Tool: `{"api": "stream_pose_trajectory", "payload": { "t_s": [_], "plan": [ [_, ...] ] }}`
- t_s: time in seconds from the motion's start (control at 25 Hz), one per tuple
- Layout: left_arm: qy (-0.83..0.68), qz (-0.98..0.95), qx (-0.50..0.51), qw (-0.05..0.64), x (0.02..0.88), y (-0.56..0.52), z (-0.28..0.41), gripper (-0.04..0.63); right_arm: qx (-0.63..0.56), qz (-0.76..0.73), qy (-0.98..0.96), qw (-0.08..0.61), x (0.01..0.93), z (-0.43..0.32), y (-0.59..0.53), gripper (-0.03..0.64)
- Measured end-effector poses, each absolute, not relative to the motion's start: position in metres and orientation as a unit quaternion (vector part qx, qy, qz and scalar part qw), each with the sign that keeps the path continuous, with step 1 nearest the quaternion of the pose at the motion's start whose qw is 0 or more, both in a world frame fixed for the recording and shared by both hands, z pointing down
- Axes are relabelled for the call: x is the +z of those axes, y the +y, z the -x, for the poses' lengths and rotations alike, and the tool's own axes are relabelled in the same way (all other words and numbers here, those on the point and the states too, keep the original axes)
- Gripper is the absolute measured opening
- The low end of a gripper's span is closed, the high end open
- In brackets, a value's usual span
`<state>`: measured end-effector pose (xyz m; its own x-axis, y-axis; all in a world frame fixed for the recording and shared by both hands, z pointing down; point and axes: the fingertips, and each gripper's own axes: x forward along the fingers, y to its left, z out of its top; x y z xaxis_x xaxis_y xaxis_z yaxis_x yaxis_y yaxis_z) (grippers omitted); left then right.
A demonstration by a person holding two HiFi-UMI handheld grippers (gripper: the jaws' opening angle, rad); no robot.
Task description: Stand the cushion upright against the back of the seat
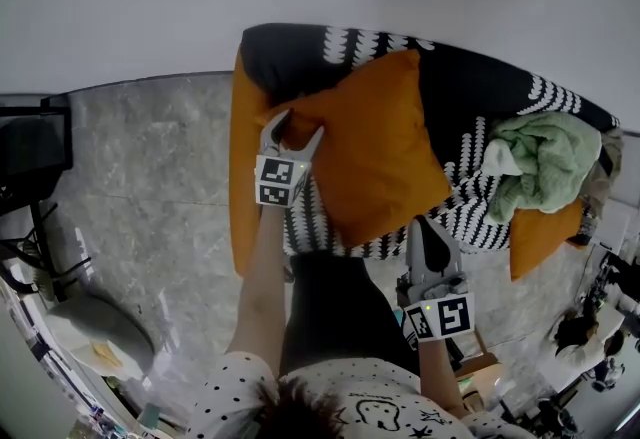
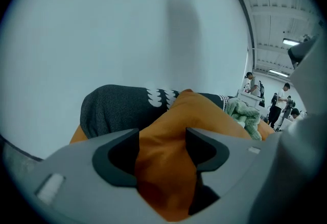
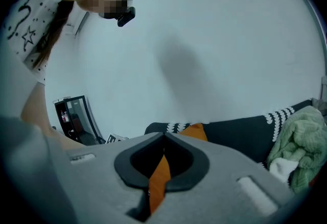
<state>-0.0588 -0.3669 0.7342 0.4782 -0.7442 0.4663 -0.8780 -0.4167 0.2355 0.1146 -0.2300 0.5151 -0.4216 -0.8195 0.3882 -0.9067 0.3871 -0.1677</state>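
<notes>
An orange cushion (image 1: 370,147) rests tilted on the sofa, its upper corner against the black-and-white throw over the back (image 1: 480,92). My left gripper (image 1: 295,124) is at the cushion's left corner with its jaws spread wide. In the left gripper view the orange cushion (image 2: 171,131) bulges between the left gripper (image 2: 162,149) pads without being pinched. My right gripper (image 1: 425,225) is at the cushion's lower right corner. In the right gripper view the right gripper (image 3: 162,167) has its jaws nearly together on a thin fold of the orange cushion (image 3: 158,182).
A crumpled green blanket (image 1: 545,162) and a second orange cushion (image 1: 540,237) lie at the sofa's right end. Grey stone floor (image 1: 150,187) lies to the left, with a black cabinet (image 1: 30,147) at the far left. People (image 2: 281,100) stand in the distance.
</notes>
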Motion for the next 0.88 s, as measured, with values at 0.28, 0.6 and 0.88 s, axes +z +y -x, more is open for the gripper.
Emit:
{"api": "stream_pose_trajectory", "payload": {
  "t_s": [0.28, 0.6, 0.88],
  "plan": [
    [-0.474, -0.828, 0.193, 0.229, 0.751, -0.370, 0.048, 0.184, 0.192, -0.536, -0.813, 0.123, 0.524, -0.123, -0.233, -0.005],
    [-0.486, -0.828, 0.179, 0.216, 0.733, -0.363, 0.047, 0.034, 0.193, -0.537, -0.812, 0.124, 0.523, -0.124, -0.233, -0.005],
    [-0.492, -0.826, 0.166, 0.218, 0.715, -0.361, 0.044, 0.012, 0.190, -0.544, -0.808, 0.122, 0.521, -0.130, -0.233, -0.005]
  ]
}}
